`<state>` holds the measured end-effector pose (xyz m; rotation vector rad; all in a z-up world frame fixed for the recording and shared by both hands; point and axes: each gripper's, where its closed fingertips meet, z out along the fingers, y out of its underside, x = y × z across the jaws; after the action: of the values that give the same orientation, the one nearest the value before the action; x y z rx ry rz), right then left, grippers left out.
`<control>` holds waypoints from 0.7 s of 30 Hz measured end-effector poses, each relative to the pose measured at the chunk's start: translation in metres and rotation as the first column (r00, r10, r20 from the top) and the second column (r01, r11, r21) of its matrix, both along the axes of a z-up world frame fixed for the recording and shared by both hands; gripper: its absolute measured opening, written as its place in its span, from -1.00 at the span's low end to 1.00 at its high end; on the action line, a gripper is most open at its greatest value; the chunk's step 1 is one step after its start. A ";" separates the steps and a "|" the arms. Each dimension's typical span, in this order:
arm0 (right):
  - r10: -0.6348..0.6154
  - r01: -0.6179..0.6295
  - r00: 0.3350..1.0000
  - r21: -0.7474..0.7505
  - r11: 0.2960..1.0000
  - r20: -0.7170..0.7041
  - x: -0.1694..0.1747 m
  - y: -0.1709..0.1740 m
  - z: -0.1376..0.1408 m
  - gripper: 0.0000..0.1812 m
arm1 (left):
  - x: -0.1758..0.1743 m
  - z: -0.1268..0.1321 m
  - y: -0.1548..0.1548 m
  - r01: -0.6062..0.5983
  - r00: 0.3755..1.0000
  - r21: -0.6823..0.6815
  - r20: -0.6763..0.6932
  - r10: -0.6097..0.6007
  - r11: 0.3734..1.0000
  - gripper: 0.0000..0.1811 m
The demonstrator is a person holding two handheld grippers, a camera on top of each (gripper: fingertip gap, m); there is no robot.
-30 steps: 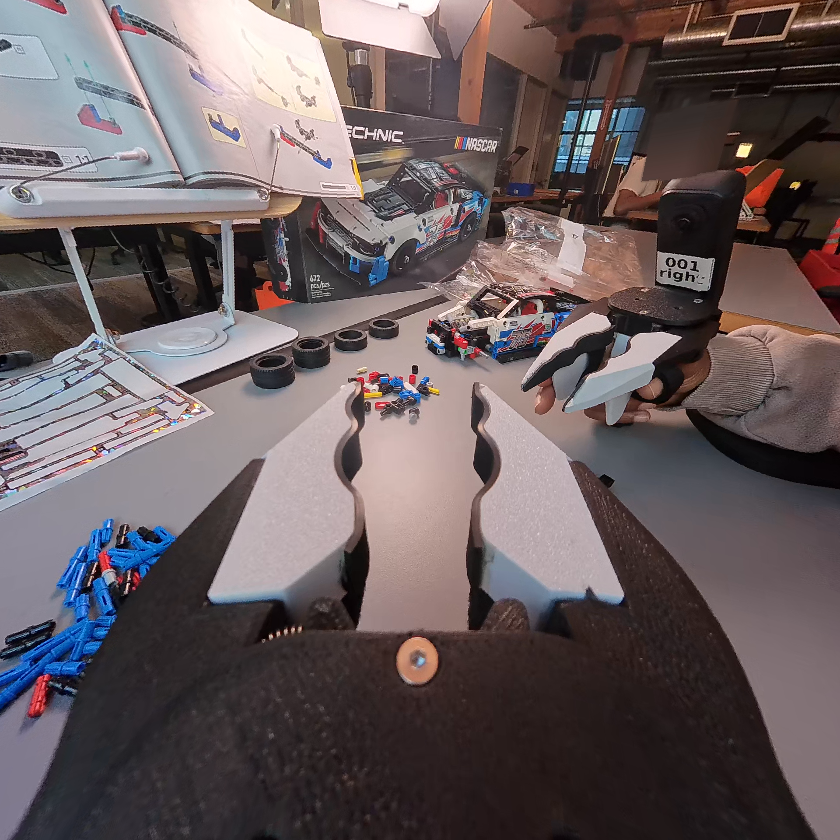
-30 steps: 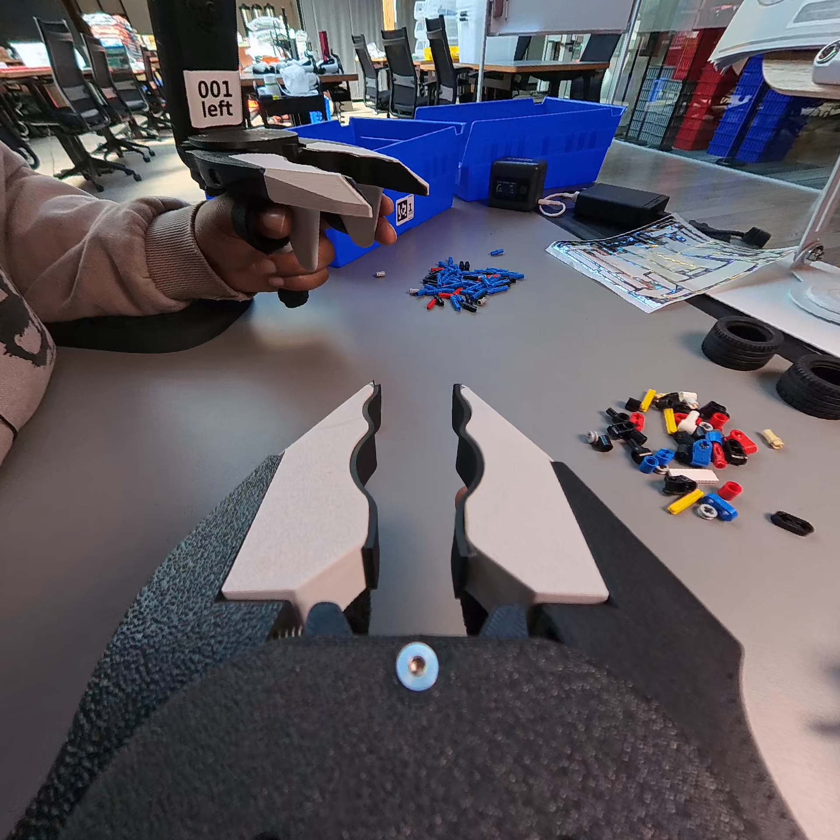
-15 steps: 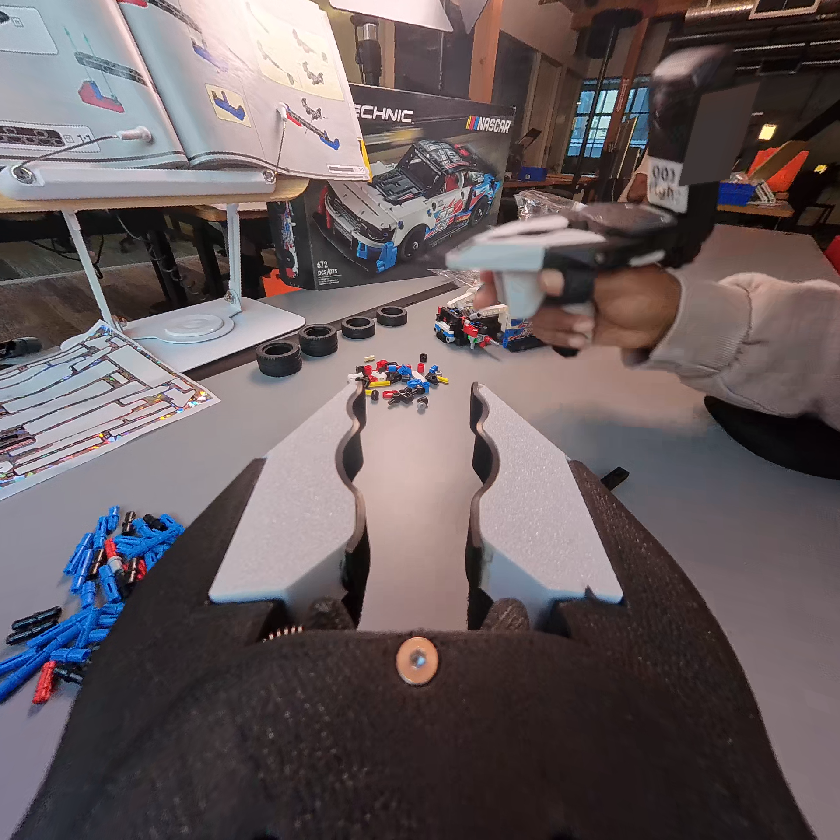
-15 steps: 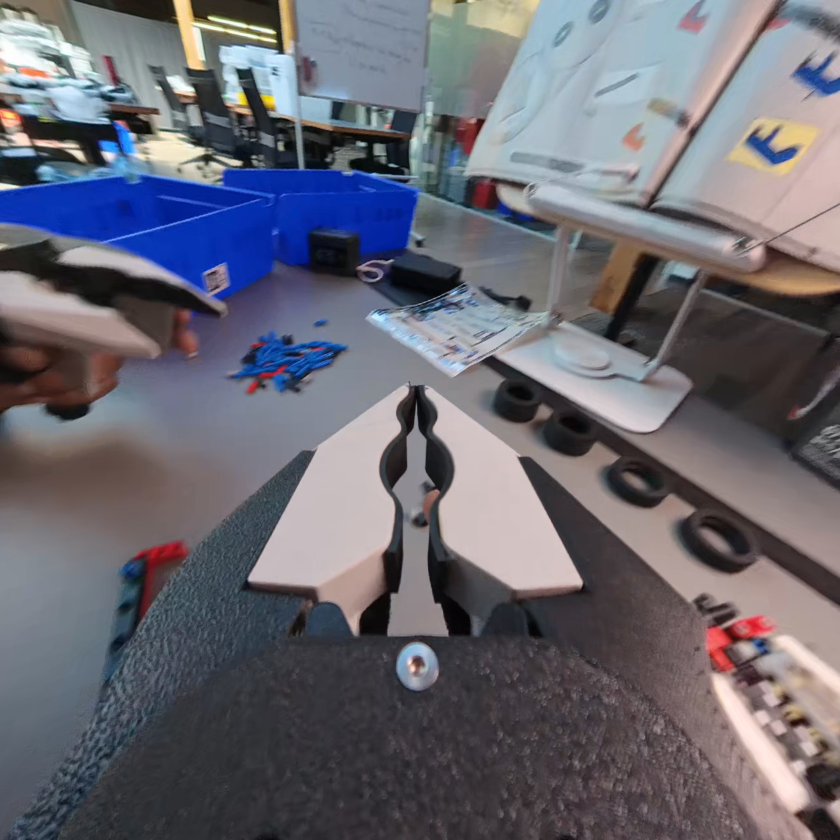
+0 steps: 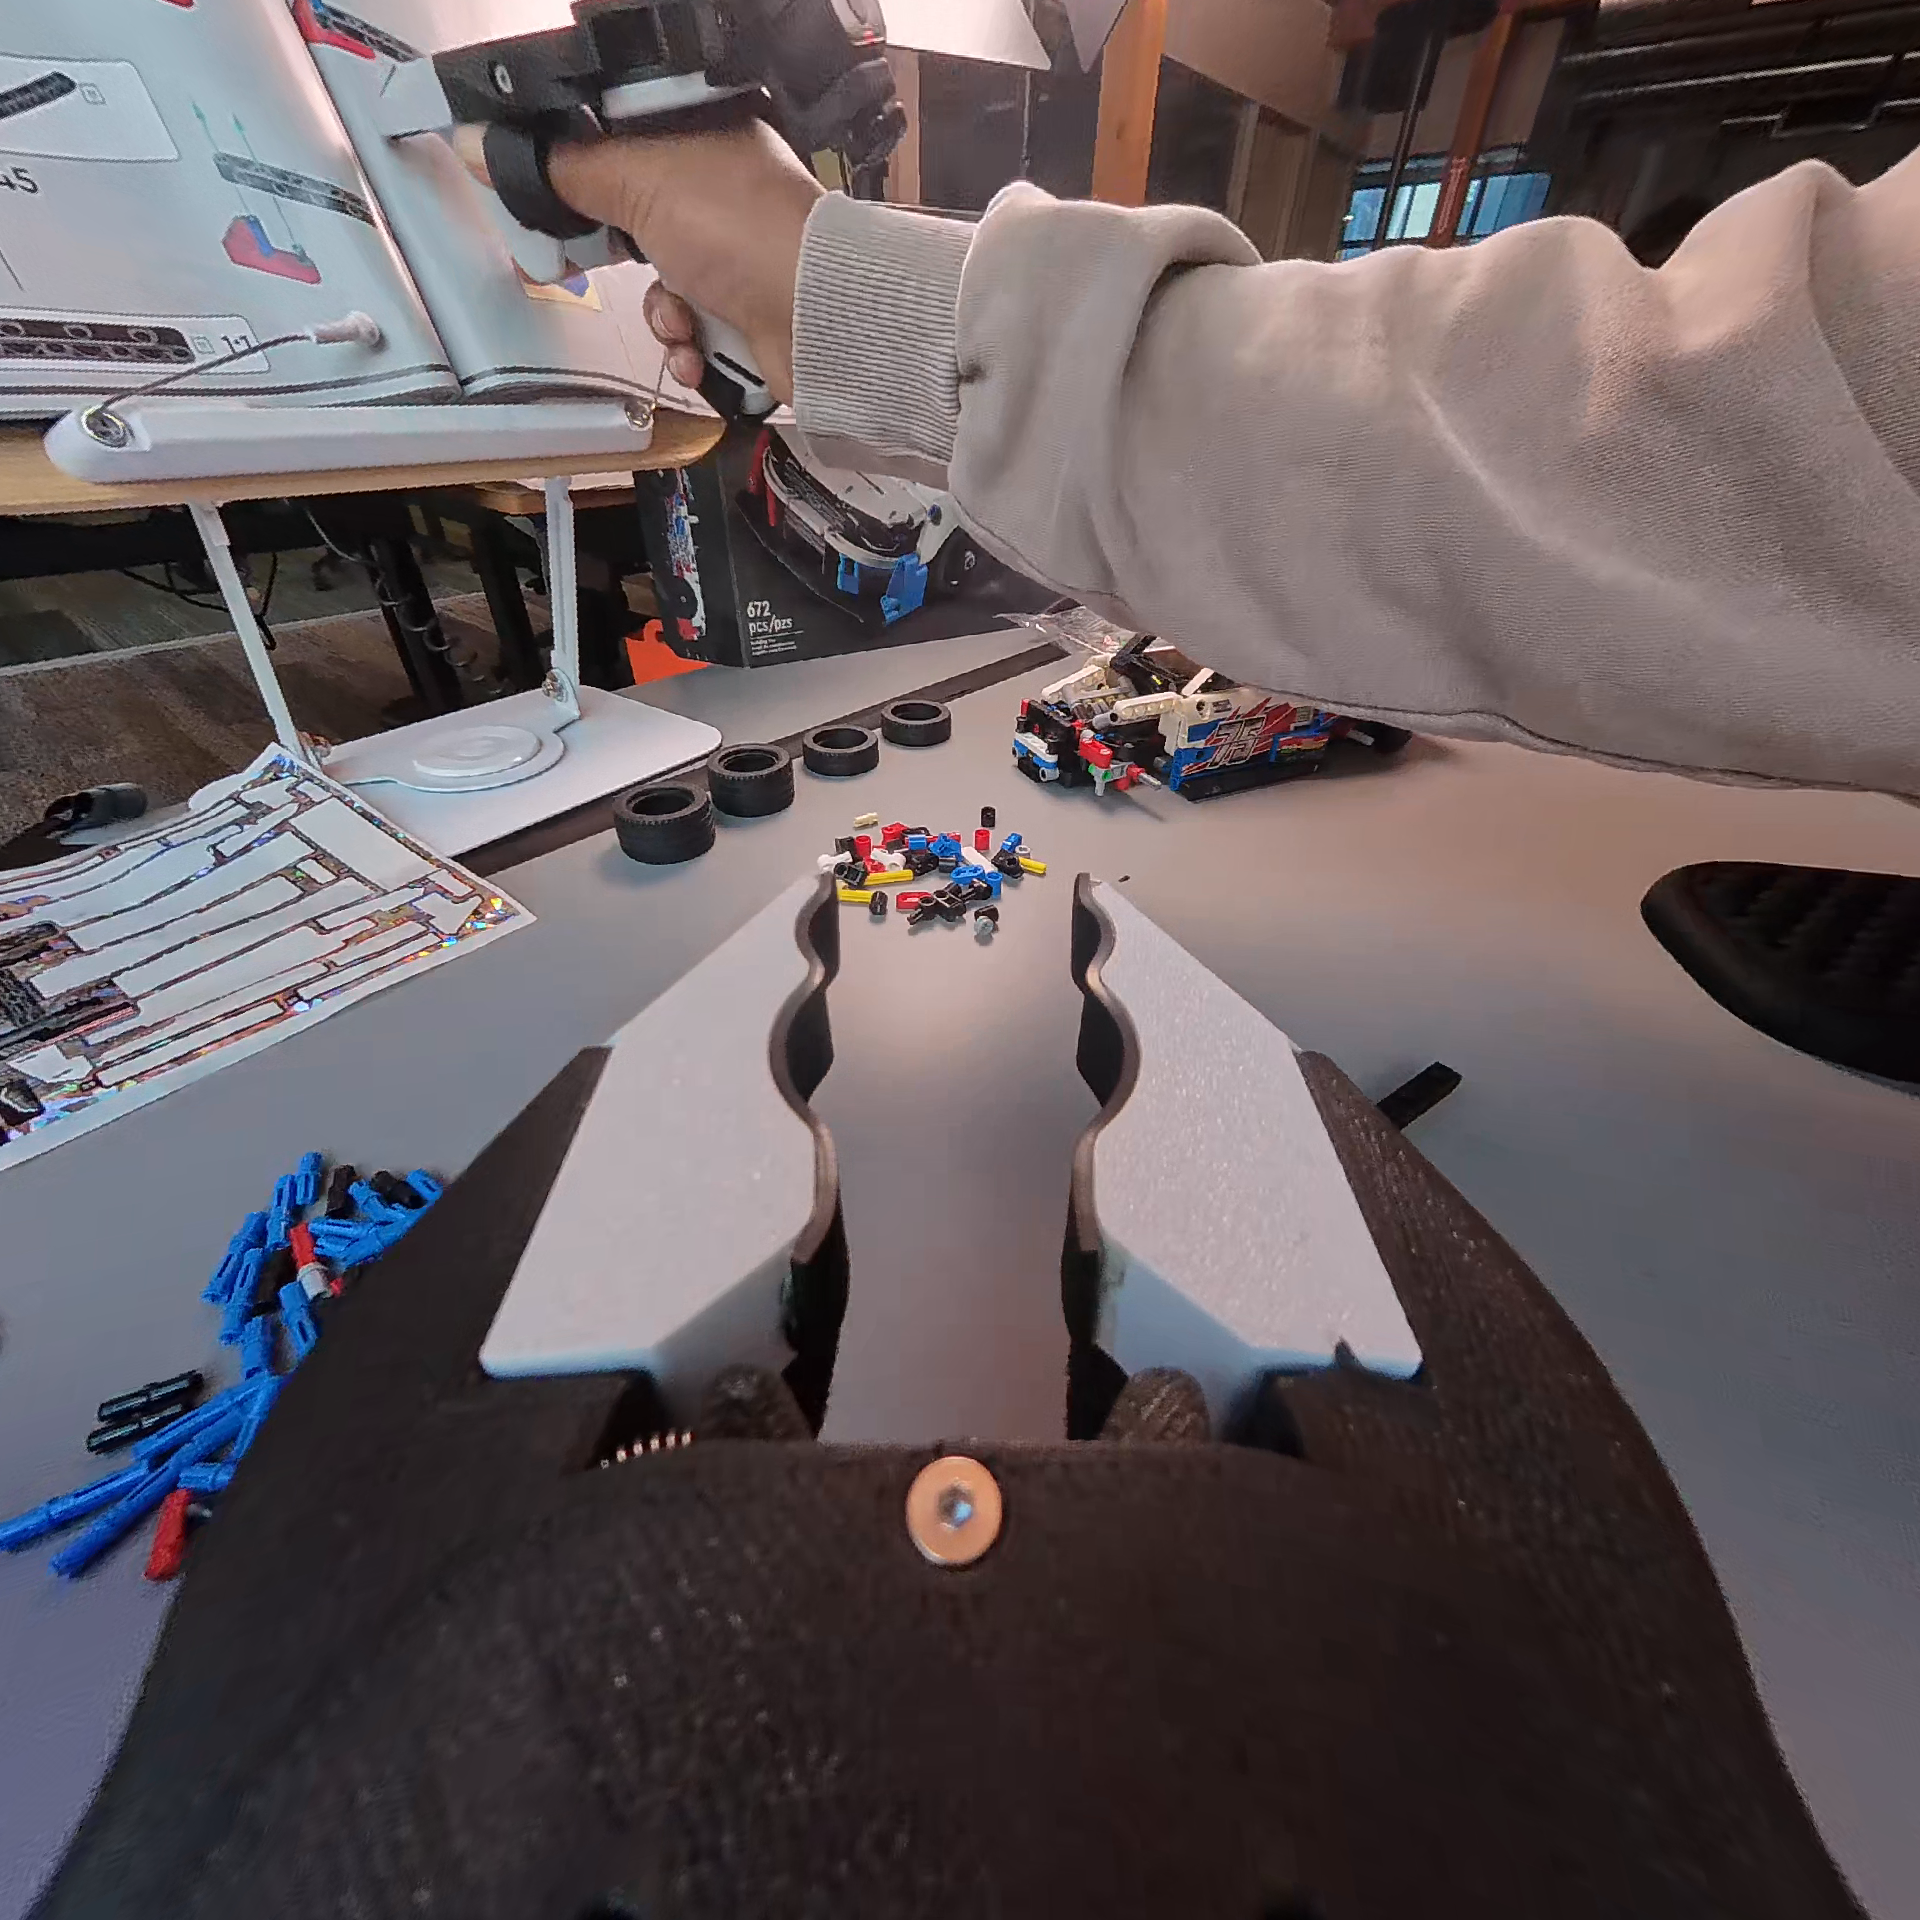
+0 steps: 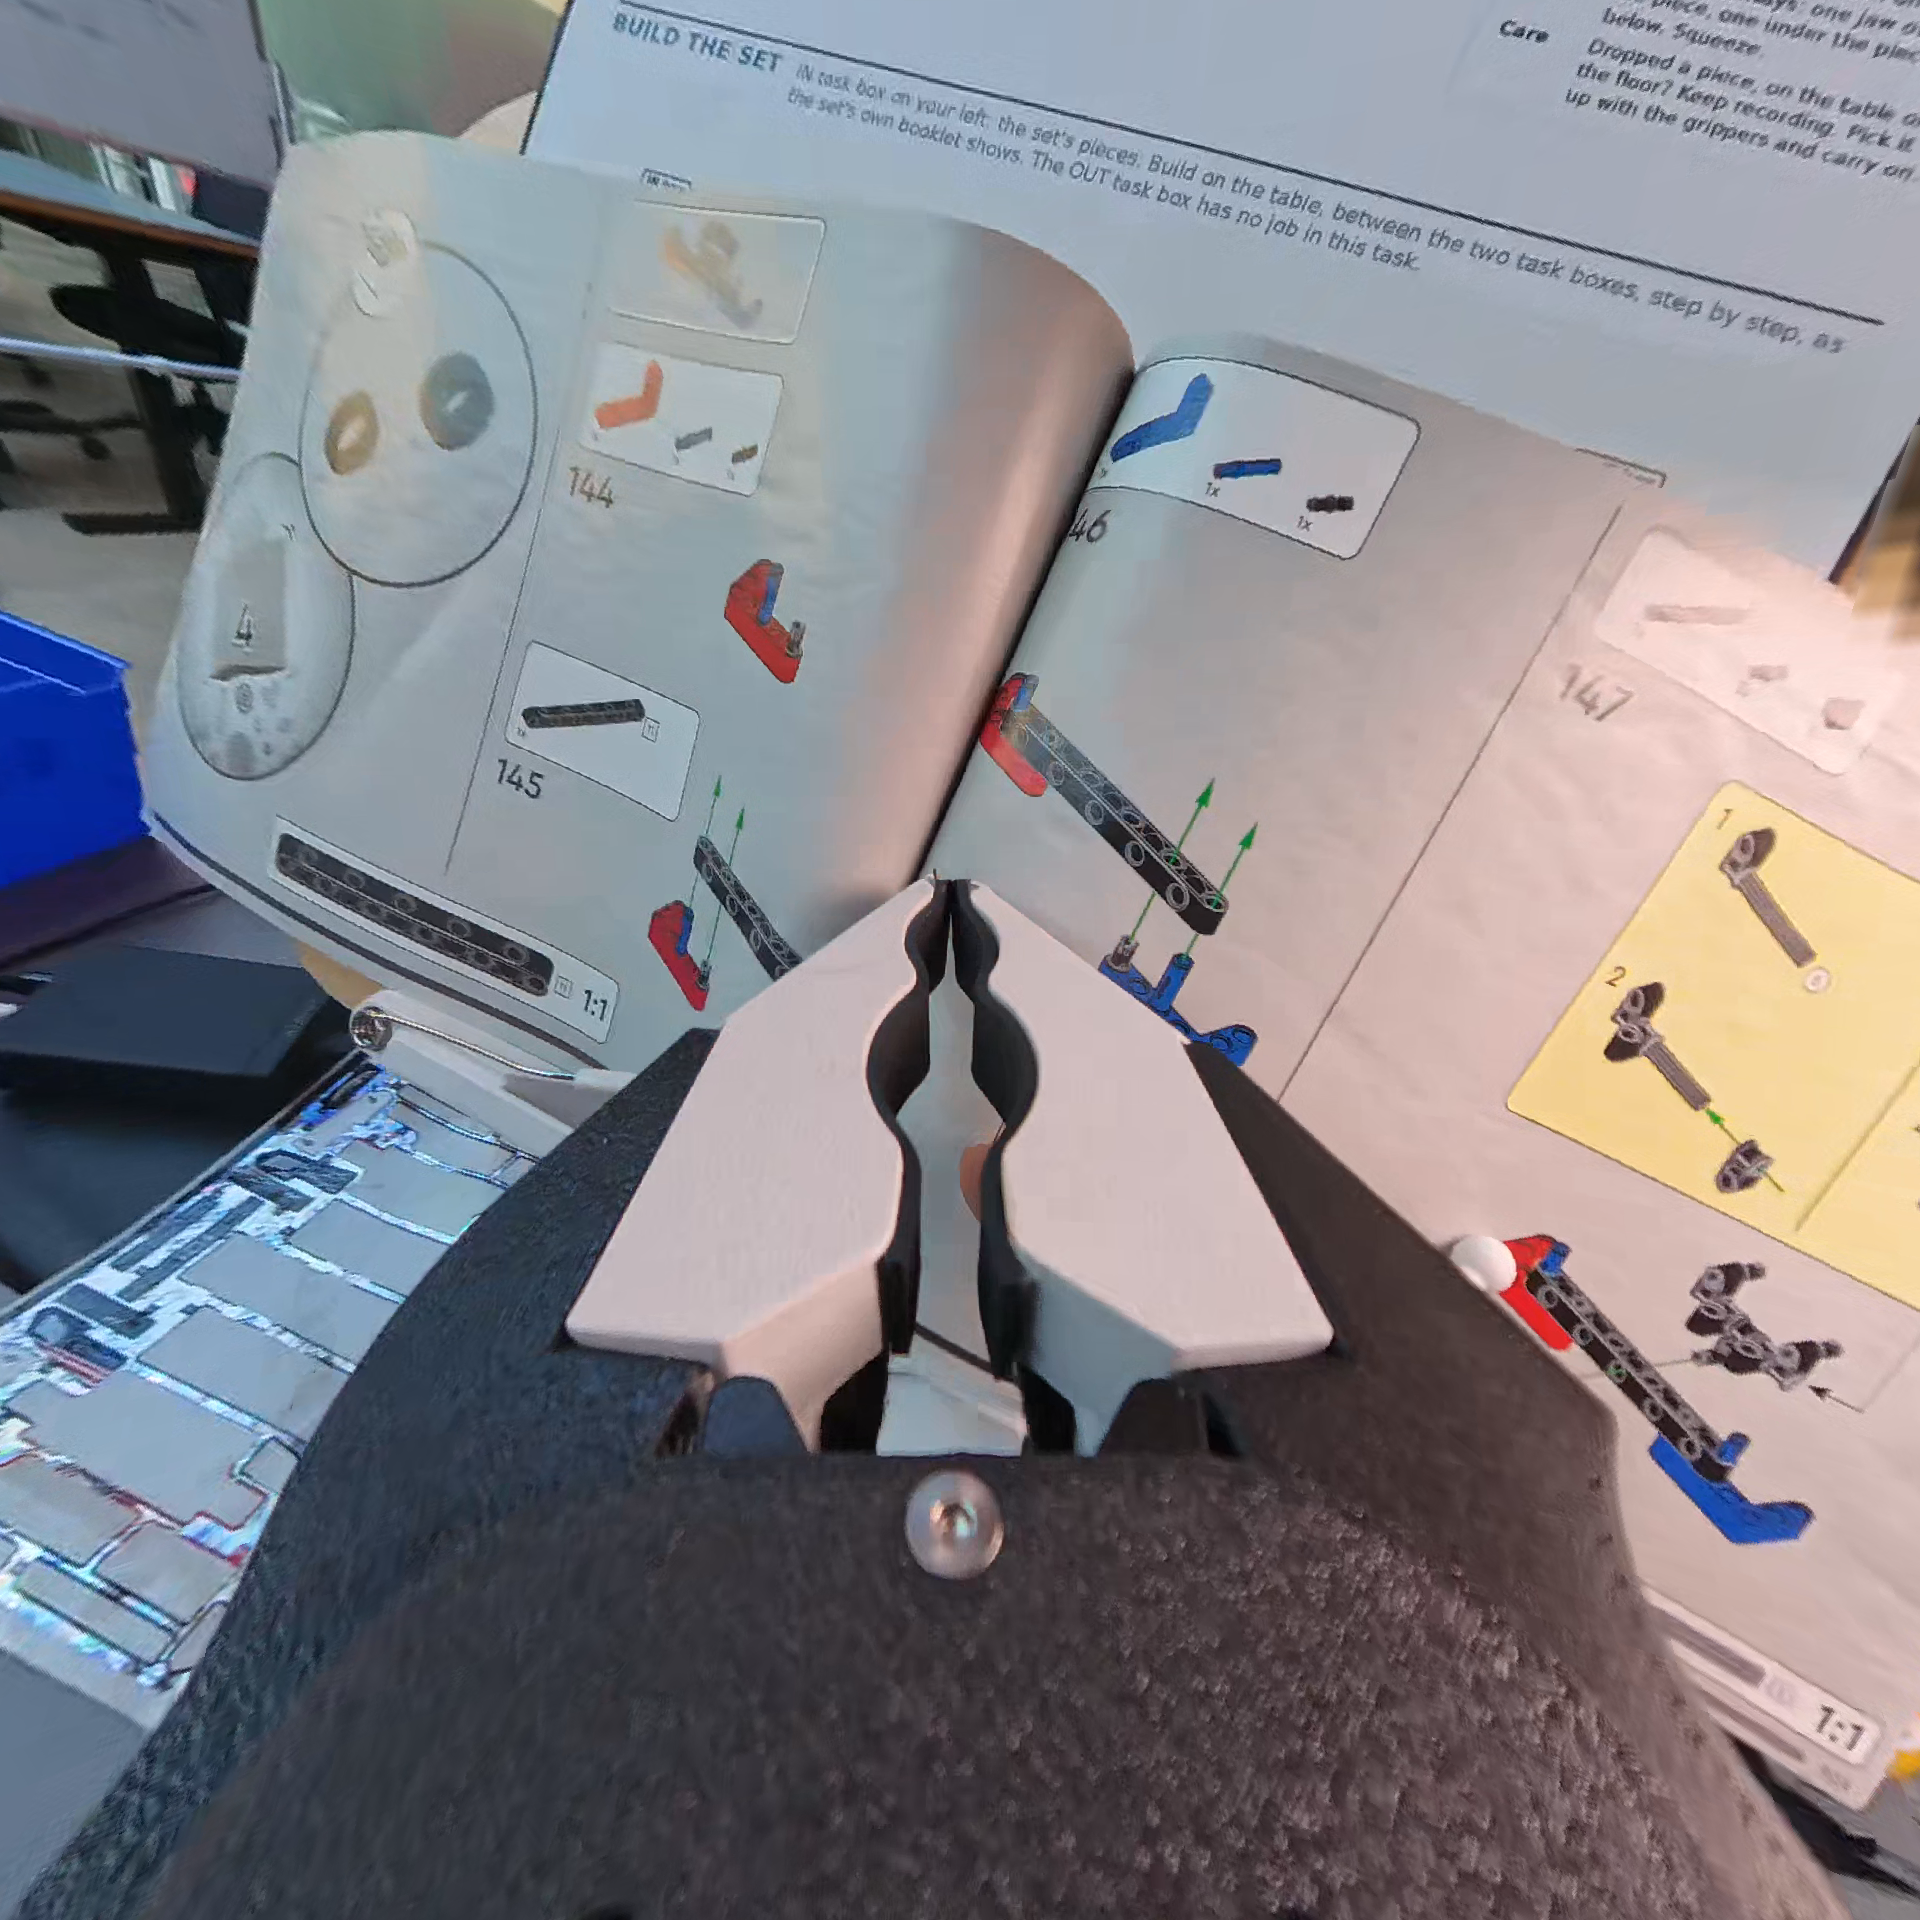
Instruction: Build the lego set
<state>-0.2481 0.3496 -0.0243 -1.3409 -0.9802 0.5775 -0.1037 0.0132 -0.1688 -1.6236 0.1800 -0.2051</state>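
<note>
The right gripper [image 6: 948,896] is closed up against the open booklet [image 6: 665,582], hiding part of a page. The left gripper [image 5: 951,883] is wide open, with small bricks [image 5: 930,868] just ahead on the worktop [image 5: 1455,1039].

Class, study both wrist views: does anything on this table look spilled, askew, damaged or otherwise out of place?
Nothing looks damaged. The loose pieces and blue pins lie in scattered heaps, and one small black piece lies alone on the table. The oddest sight is the right gripper, jaws closed, raised against the open instruction booklet.
</note>
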 end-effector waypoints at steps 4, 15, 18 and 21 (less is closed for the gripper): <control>-0.020 0.013 0.994 0.064 0.998 0.105 0.002 0.002 -0.006 -0.96 | 0.004 -0.001 0.000 0.018 1.000 -0.008 0.006 -0.018 1.000 -0.51; 0.079 -0.101 0.979 0.111 0.989 0.186 -0.002 -0.019 -0.013 -0.83 | 0.005 -0.002 0.000 0.020 1.000 -0.011 0.005 -0.020 1.000 -0.52; 0.095 -0.136 0.963 0.152 0.979 0.252 -0.012 -0.029 -0.026 -0.84 | 0.007 -0.003 0.000 0.026 1.000 -0.016 0.001 -0.026 1.000 -0.52; 0.061 -0.110 0.968 0.194 0.975 0.245 -0.013 -0.026 -0.024 -0.91 | 0.006 -0.002 0.000 0.023 1.000 -0.013 0.002 -0.023 1.000 -0.52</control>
<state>-0.2612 0.3238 -0.0480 -1.2036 -1.2641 0.3725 -0.0981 0.0132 -0.1710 -1.6350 0.1966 -0.2257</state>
